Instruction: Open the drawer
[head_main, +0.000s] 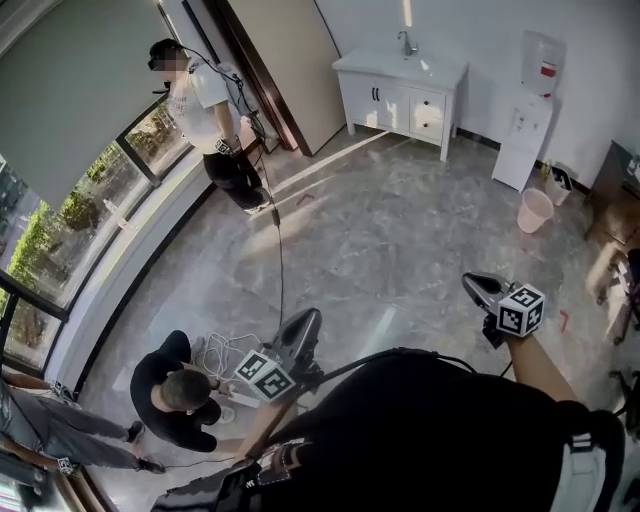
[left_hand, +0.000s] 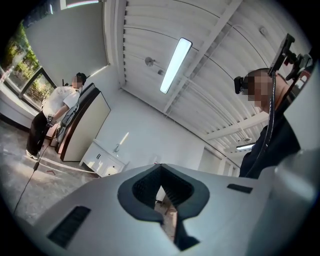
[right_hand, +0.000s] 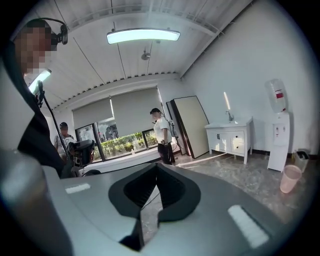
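Note:
A white sink cabinet (head_main: 400, 90) stands far off against the back wall, with two small drawers (head_main: 428, 112) at its right side, both closed. The cabinet also shows small in the left gripper view (left_hand: 102, 162) and in the right gripper view (right_hand: 231, 140). My left gripper (head_main: 305, 322) is held out over the grey marble floor, shut, with nothing between its jaws (left_hand: 159, 166). My right gripper (head_main: 478, 287) is out to the right, also shut and empty (right_hand: 156, 166). Both are a long way from the cabinet.
A person (head_main: 205, 110) stands by the window at the left. Another person (head_main: 170, 395) crouches near my left gripper beside white cables. A black cable (head_main: 280, 250) runs across the floor. A water dispenser (head_main: 530, 120) and a pink bucket (head_main: 535, 210) stand right of the cabinet.

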